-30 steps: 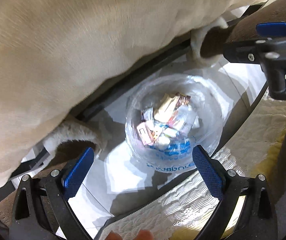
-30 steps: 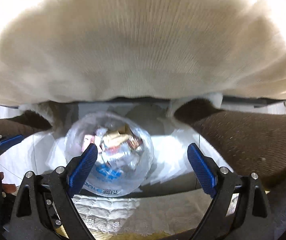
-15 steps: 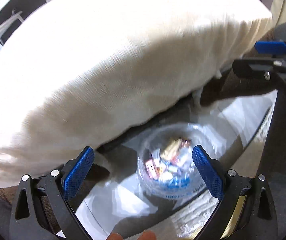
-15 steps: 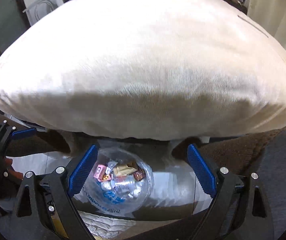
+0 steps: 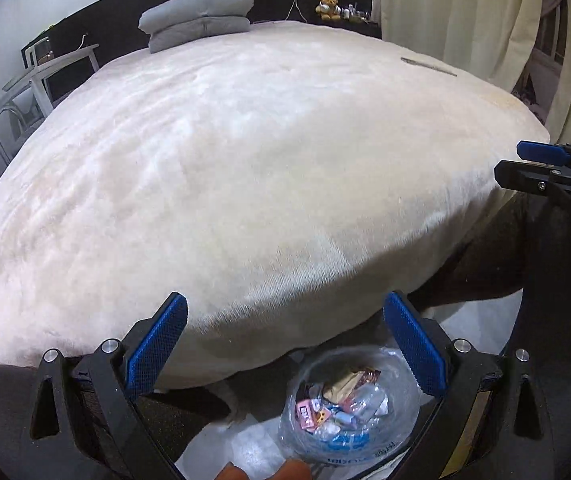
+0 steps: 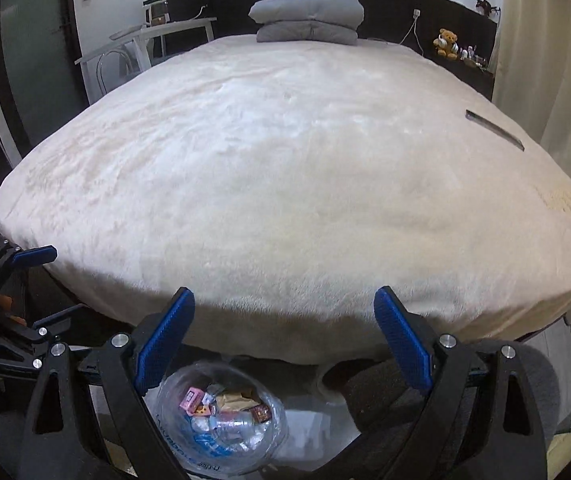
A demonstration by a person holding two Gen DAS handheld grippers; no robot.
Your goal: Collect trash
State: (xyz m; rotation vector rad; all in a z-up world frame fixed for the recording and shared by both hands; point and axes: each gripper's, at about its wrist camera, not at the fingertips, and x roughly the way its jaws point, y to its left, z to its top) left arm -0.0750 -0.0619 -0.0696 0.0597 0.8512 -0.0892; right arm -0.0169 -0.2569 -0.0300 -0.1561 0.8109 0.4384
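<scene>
Left gripper: jaws stood wide apart, nothing between the blue pads; it pointed down over the foot of the bed. Fingertips of the person's hand showed at the bottom edge of the left view.

Right gripper: jaws likewise wide apart and empty, at about the same height as the left one, just beside it.

Bag: clear plastic with blue print, mouth open upward, on the pale floor at the foot of the bed, below both grippers and touched by neither. Inside lay wrappers, pink, brown and clear, in a loose heap.

Bed: covered by a cream plush blanket. Two grey pillows were stacked at its head. A teddy bear sat on the dark headboard shelf, near the curtain. A dark narrow strip lay on the blanket's right side.
</scene>
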